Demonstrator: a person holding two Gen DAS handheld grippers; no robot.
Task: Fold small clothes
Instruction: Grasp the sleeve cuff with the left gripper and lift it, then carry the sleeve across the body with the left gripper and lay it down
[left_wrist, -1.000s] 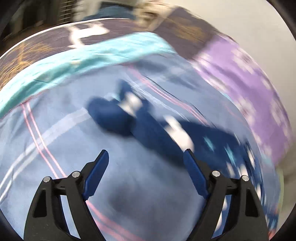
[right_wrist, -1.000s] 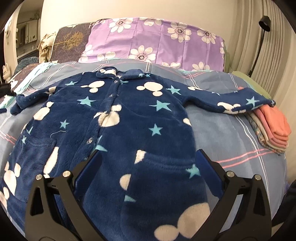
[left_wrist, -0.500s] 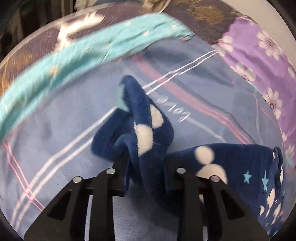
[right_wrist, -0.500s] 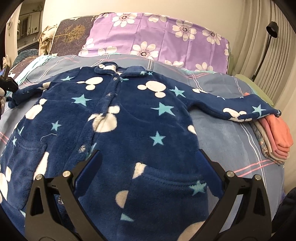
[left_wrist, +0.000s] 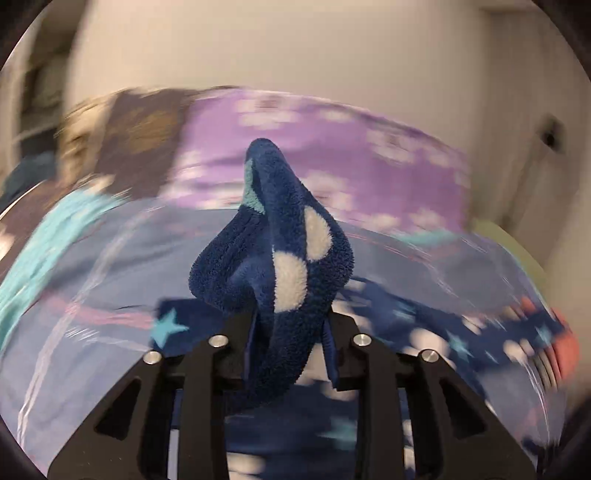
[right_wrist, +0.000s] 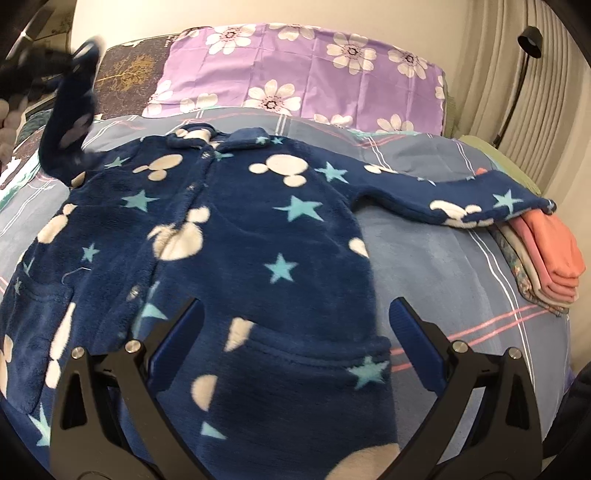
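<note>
Purple flowered pillows (right_wrist: 295, 74) line the head of a bed (right_wrist: 443, 258) covered in a blue striped sheet. On it a navy fleece romper (right_wrist: 258, 240) with stars and pale mouse heads lies flat, front up, collar toward the pillows. The left tool (left_wrist: 288, 332) is clenched on the cuff of the left sleeve (left_wrist: 288, 258), lifted off the bed and standing up above the shoulder near the bed's left edge. The right tool (right_wrist: 295, 332) hangs released over the lower body of the romper, touching nothing that can be seen.

The step in hand looks like the first fold: bringing the raised sleeve across the chest. That calls for carrying the cuff toward the buttons and laying it flat without dragging the body askew.

The right sleeve (right_wrist: 461, 206) reaches to the bed's right edge, its cuff resting on a stack of folded clothes (right_wrist: 546, 258). Bare sheet between body and stack leaves room for folding inward.
</note>
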